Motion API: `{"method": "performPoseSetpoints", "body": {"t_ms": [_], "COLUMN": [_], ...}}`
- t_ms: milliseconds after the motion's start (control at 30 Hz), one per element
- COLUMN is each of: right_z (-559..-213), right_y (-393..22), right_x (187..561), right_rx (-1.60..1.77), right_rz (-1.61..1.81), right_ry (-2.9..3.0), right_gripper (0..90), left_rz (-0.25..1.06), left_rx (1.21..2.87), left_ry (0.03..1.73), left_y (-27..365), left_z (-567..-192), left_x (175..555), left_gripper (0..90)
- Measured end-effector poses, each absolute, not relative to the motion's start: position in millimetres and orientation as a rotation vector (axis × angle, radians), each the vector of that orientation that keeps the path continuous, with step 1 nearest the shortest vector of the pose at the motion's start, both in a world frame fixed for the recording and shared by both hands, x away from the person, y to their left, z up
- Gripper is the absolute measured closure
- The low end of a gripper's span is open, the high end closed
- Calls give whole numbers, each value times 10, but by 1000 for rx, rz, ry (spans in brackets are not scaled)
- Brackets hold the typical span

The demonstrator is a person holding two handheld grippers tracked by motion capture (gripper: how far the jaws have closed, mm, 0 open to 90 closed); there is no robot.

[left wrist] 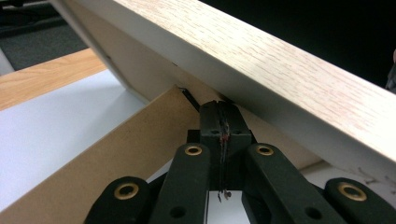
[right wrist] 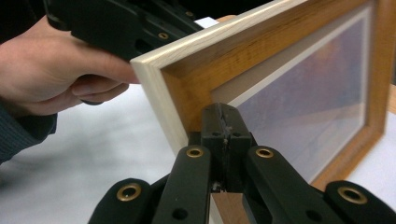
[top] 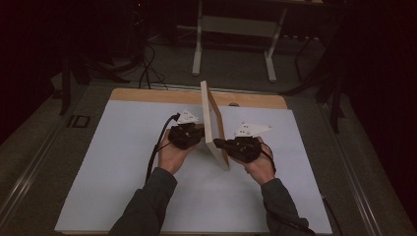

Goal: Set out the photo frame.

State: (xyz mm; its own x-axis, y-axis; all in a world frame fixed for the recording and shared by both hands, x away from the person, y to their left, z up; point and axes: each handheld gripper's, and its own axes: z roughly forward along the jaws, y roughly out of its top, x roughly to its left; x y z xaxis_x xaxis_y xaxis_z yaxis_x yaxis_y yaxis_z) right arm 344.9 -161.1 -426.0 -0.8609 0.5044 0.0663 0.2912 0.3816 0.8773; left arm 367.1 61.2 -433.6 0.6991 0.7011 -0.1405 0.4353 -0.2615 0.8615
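Picture frame [top: 212, 123]: pale wood outside, amber inner moulding, glazed front, brown backboard; stands on edge mid-surface [top: 123, 167]. Left tool [left wrist: 219, 122], jaws together, noses its back; right tool [right wrist: 226, 122], jaws together, meets its front. Bare surface on both sides of the frame.

Room, dim: white-covered worktop [top: 123, 162] with wooden far edge [top: 147, 96] under the tongs; grey carpet floor [top: 231, 69] beyond them; white-legged table frame [top: 235, 29] farther back; black cables [top: 146, 66] on floor, far left.
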Motion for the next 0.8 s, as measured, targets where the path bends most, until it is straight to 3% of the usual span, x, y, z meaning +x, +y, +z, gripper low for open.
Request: {"method": "performPoseSetpoints", "body": {"t_ms": [600,800], "right_z": [-4375,-4429], "right_y": [-1578,-1607], "right_x": [3441,3432], "right_rx": [709,706], "right_rz": [1452,1431], "right_ry": [2475,2499], "right_gripper": [898,897], "left_rz": [263,251], "left_rx": [1885,1867], "left_ry": [841,846], "left_y": [768,892], "left_z": [-4320,-4337], "left_x": [3663,3582], "left_gripper": [900,862]}}
